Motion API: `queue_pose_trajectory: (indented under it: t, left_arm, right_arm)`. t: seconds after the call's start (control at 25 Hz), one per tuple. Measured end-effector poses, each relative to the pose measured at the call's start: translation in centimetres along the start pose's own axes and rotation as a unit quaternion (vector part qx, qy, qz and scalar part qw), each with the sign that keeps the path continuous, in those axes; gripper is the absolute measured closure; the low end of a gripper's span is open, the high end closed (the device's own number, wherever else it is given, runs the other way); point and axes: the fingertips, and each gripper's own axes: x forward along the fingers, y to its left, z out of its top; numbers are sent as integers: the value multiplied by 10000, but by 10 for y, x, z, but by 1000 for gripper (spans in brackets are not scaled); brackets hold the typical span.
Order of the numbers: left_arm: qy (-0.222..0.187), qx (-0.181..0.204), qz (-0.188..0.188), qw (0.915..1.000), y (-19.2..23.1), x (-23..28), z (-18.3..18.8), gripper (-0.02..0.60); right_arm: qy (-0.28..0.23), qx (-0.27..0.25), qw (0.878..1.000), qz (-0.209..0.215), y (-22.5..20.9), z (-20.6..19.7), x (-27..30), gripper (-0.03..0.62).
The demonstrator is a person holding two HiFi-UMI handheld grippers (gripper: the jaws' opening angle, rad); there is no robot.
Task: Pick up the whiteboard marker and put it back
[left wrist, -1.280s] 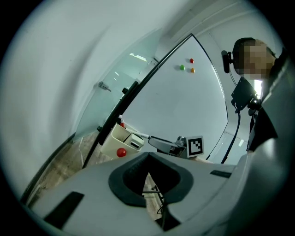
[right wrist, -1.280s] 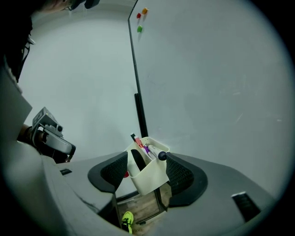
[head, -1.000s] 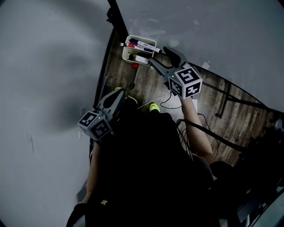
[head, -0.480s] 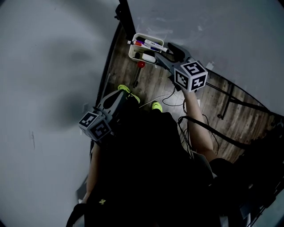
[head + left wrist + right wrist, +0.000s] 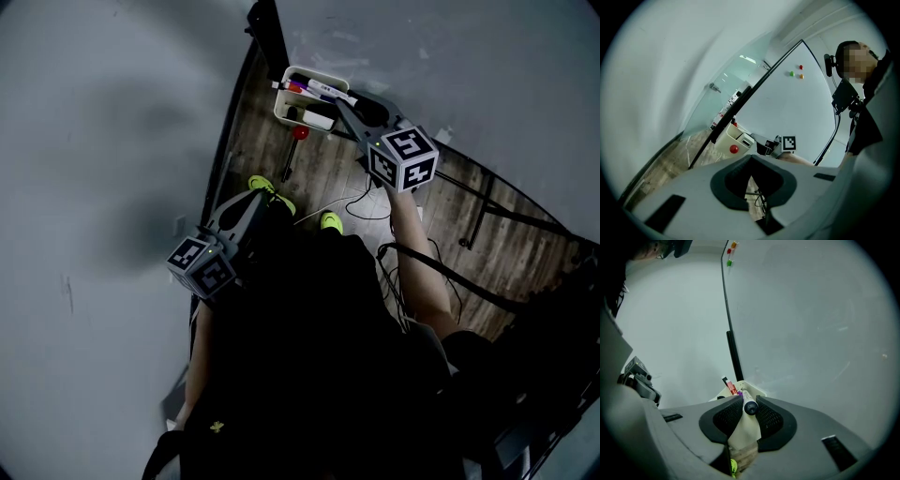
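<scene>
Right jaws first. Your right gripper [image 5: 749, 402] is clamping narrow on the white whiteboard marker with the dark cap [image 5: 750, 408], both ribbed pads pressing its barrel just behind the cap. Nothing else is between them.

Long axis: the marker is running along the jaws' own line. The cap end is facing back toward you and the white barrel is pointing away, straight at the white plastic marker holder [image 5: 754, 385] just beyond the tips. A red marker [image 5: 731, 387] is already standing in that holder, on the left side.

From the head view, the right gripper [image 5: 345, 108] is reaching out to the holder [image 5: 286, 111]. The held marker [image 5: 323, 91] is lying across the holder's top opening. You cannot tell from here whether it is touching the rim or hanging just above it.

The coming move is turning on that relation. The holder is lying dead ahead of the barrel tip, so my read is that the barrel needs to tip down into the opening, clear of the red marker.

The left gripper [image 5: 750, 161] is sitting with its pads meeting at the tips and nothing between them. It is hanging low by your body [image 5: 246, 208], well apart from the holder, so the right hand is the nearer one by far.

Further out, a small round red magnet [image 5: 300, 133] is sitting just below the holder. The wooden floor [image 5: 319, 173] is lying beneath.
</scene>
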Motion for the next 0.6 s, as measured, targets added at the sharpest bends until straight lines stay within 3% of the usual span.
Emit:
queue_pose_trajectory:
  t: [0.6]
  left_arm:
    - [-72, -75, 20, 9999, -4, -2, -3, 549]
  right_arm:
    - [-79, 426, 9990, 142, 2, -2, -2, 530]
